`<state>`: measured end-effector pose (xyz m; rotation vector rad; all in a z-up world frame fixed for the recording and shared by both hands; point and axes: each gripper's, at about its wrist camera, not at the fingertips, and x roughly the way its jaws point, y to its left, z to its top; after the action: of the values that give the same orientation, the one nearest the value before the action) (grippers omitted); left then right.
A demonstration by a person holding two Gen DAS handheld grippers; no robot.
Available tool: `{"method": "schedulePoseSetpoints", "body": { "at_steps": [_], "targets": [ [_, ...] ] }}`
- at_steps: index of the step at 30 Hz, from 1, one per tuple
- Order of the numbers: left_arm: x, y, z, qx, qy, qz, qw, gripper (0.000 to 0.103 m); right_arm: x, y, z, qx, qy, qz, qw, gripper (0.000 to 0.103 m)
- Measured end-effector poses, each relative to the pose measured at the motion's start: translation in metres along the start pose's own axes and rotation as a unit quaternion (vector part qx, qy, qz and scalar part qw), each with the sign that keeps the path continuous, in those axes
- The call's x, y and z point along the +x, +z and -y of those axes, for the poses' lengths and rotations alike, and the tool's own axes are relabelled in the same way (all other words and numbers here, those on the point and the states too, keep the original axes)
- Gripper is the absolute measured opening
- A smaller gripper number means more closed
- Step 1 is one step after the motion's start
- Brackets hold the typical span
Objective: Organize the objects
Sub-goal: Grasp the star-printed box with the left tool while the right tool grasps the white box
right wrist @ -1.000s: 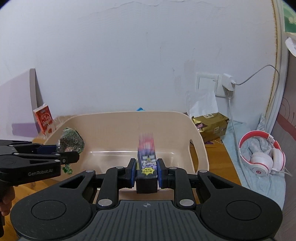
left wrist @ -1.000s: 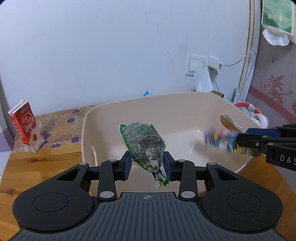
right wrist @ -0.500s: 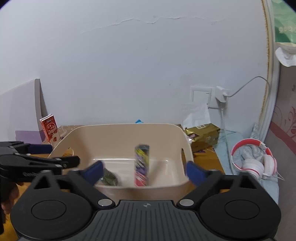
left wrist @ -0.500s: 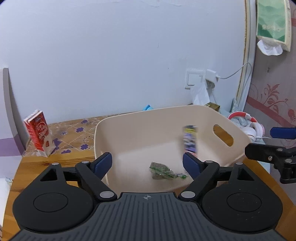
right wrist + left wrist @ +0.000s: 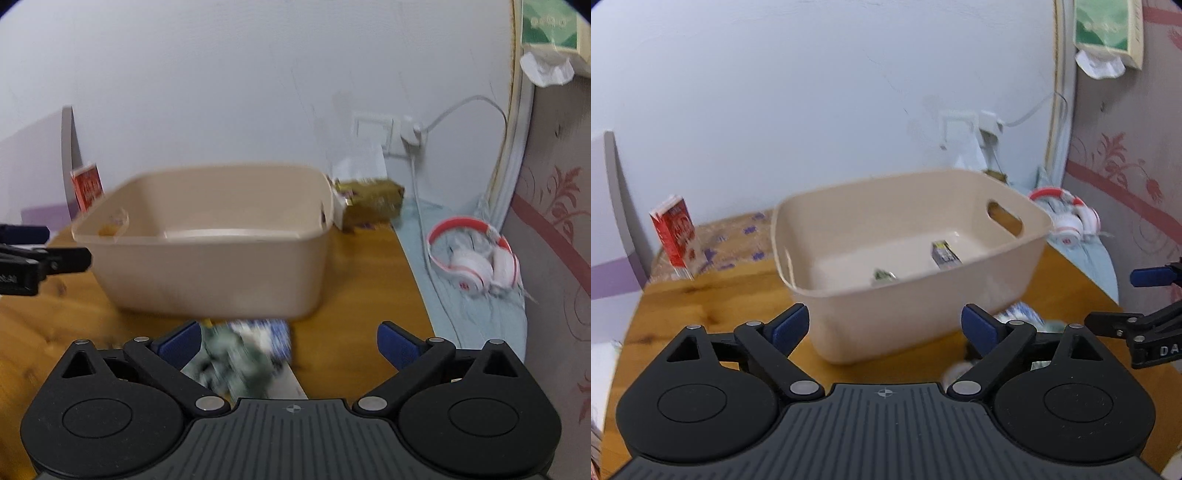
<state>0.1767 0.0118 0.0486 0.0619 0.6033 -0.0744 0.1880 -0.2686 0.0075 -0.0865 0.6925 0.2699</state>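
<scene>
Two packets in bin — beyond spread fingers, seemingly.

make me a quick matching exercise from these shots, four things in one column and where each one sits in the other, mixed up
Things:
1. seed packet
2. red carton
3. headphones
4. gold bag

Places:
A. on the blue cloth, right of the table
B. inside the beige tub
C. behind the tub's right end, by the wall
D. standing on the table, left of the tub

Pairs: 1-B, 2-D, 3-A, 4-C
</scene>
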Motion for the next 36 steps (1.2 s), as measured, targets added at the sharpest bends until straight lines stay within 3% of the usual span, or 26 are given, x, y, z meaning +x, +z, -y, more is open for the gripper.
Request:
{"method": "schedulePoseSetpoints", "body": {
  "at_steps": [14,20,25,28,34,35,36],
  "targets": [
    [0.031,-0.037,0.031,0.019,-0.063,-0.053,0.9964,0.091,0.044,-0.044,0.0,-0.038,-0.017,-0.067,0.997,0.103],
    [0.047,-0.048,0.037,0.028,-0.071,-0.069,0.9947,0.09,0.057,-0.051,-0.006,-0.05,-0.022,-0.079,0.995,0.096],
    [0.054,-0.052,0.038,0.026,-0.081,-0.077,0.9934,0.068,0.062,-0.052,-0.009,-0.045,-0.017,-0.076,0.996,0.087],
    [0.055,-0.052,0.037,0.026,-0.09,-0.076,0.9927,0.056,0.059,-0.052,-0.009,-0.036,-0.002,-0.075,0.997,0.076],
    [0.052,-0.052,0.035,0.028,-0.1,-0.073,0.992,0.024,0.051,-0.054,-0.017,-0.036,0.019,-0.075,0.996,0.04],
    [0.051,-0.052,0.035,0.028,-0.099,-0.073,0.992,0.024,0.05,-0.055,-0.02,-0.04,0.018,-0.075,0.996,0.03],
    [0.051,-0.052,0.034,0.027,-0.099,-0.072,0.9921,0.024,0.049,-0.055,-0.023,-0.045,0.013,-0.075,0.996,0.029]
  ]
}}
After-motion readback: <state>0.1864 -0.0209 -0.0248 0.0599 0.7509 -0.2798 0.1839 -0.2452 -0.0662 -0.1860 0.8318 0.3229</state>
